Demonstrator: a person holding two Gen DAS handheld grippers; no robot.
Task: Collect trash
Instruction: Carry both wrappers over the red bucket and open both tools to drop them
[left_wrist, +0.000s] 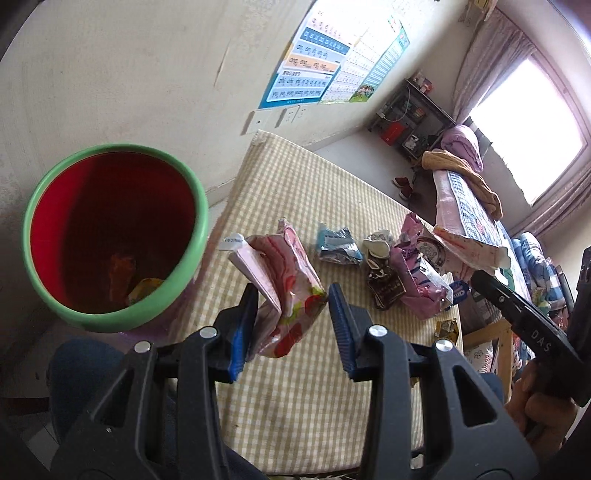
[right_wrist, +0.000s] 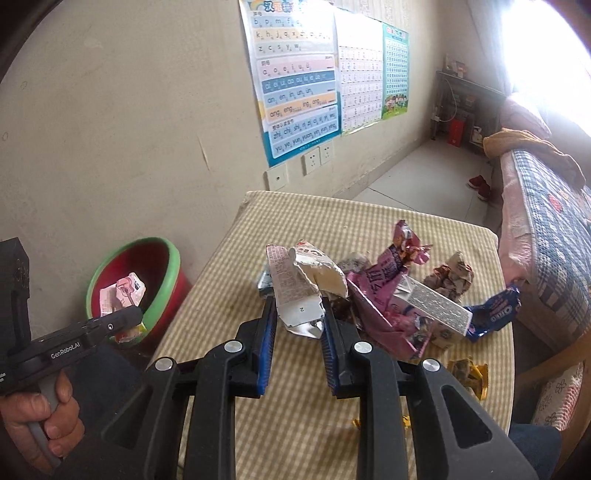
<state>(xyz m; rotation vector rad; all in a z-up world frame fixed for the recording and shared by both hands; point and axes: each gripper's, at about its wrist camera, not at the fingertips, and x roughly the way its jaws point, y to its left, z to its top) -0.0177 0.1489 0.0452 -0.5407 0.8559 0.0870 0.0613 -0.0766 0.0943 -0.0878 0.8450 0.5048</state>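
Observation:
My left gripper is shut on a crumpled pink drink carton, held above the checked tablecloth just right of the bin. The bin has a green rim and red inside, with some trash at its bottom. My right gripper is shut on a flattened white and pink carton above the table. Behind it lies a pile of trash: pink wrappers, a small milk carton, a blue Oreo wrapper, a brown crumpled paper and a yellow wrapper.
The bin stands on the floor between the table's left edge and the wall. A bed with a checked cover runs along the table's right side. Posters and sockets hang on the wall; red shoes lie on the floor.

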